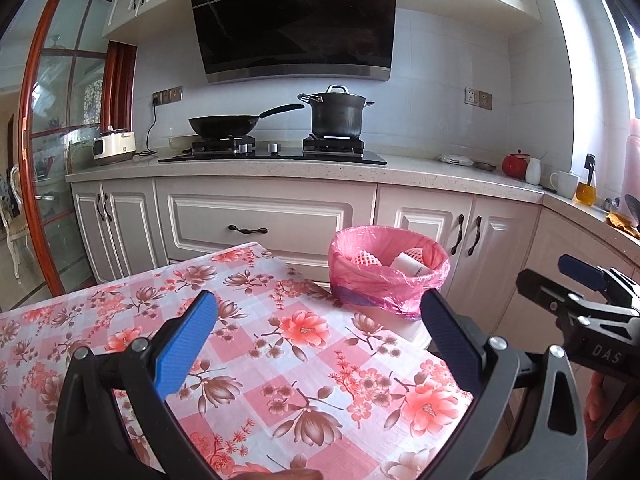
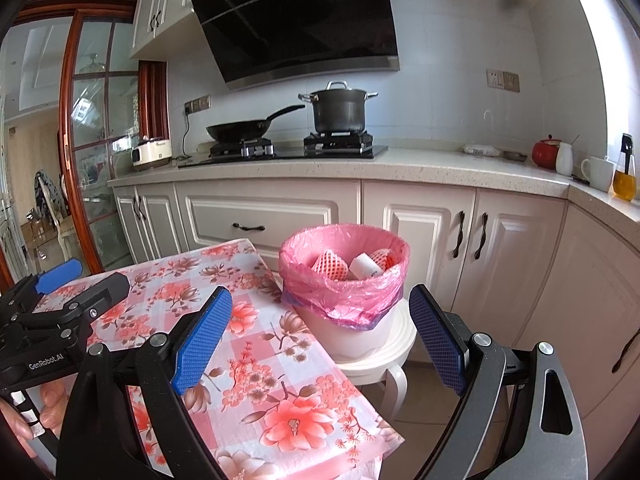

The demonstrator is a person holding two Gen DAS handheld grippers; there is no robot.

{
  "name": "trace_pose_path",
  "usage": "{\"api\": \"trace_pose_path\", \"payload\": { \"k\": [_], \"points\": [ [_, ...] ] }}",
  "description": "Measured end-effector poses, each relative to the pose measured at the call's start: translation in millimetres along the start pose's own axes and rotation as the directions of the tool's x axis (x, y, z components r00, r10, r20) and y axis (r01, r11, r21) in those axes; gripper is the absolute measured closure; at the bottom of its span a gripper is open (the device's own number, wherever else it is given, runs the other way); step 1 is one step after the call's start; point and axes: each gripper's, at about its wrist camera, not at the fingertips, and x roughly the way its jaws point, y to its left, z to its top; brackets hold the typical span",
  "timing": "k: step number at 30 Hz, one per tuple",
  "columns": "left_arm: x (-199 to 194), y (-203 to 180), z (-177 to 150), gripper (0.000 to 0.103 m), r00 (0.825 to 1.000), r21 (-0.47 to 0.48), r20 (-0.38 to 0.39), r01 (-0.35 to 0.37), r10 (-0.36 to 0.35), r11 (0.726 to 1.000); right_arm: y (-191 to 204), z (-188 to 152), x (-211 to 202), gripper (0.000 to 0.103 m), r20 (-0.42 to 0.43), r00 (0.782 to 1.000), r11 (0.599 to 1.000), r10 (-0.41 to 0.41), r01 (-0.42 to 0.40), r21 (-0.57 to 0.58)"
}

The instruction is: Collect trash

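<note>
A white bin lined with a pink bag stands on a white stool at the table's far right corner. Inside lie pink foam fruit nets and a white carton. My left gripper is open and empty above the floral tablecloth, short of the bin. My right gripper is open and empty, over the table's right edge, near the bin. Each gripper shows in the other's view: the right one and the left one.
Behind runs a kitchen counter with a gas hob, a black wok and a steel pot. A red jar, white cups and an oil bottle stand at the right. White cabinets are below. A glass door is at the left.
</note>
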Motion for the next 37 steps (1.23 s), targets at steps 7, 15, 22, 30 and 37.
{"api": "trace_pose_path", "payload": {
  "k": [7,15,22,30,37],
  "points": [
    [4,0,-6,0.005,1.000,0.005,-0.003,-0.014,0.014,1.000,-1,0,0,0.019,0.000,1.000,1.000,-0.003,0.003,0.000],
    [5,0,-8,0.005,1.000,0.004,-0.003,-0.018,0.018,1.000,2,-1,-2,0.019,0.009,1.000,1.000,-0.003,0.003,-0.011],
    [9,-3,-10,0.005,1.000,0.019,-0.009,-0.001,0.001,1.000,4,-1,-3,0.019,0.010,1.000,1.000,0.000,0.000,-0.009],
    [12,-1,-10,0.005,1.000,0.007,-0.011,-0.005,0.006,1.000,4,-1,-2,0.019,0.009,1.000,1.000,0.001,-0.001,-0.009],
    [11,-2,-12,0.005,1.000,0.015,-0.008,0.007,-0.007,1.000,5,-2,-2,0.019,0.007,1.000,1.000,0.002,-0.002,-0.010]
  ]
}}
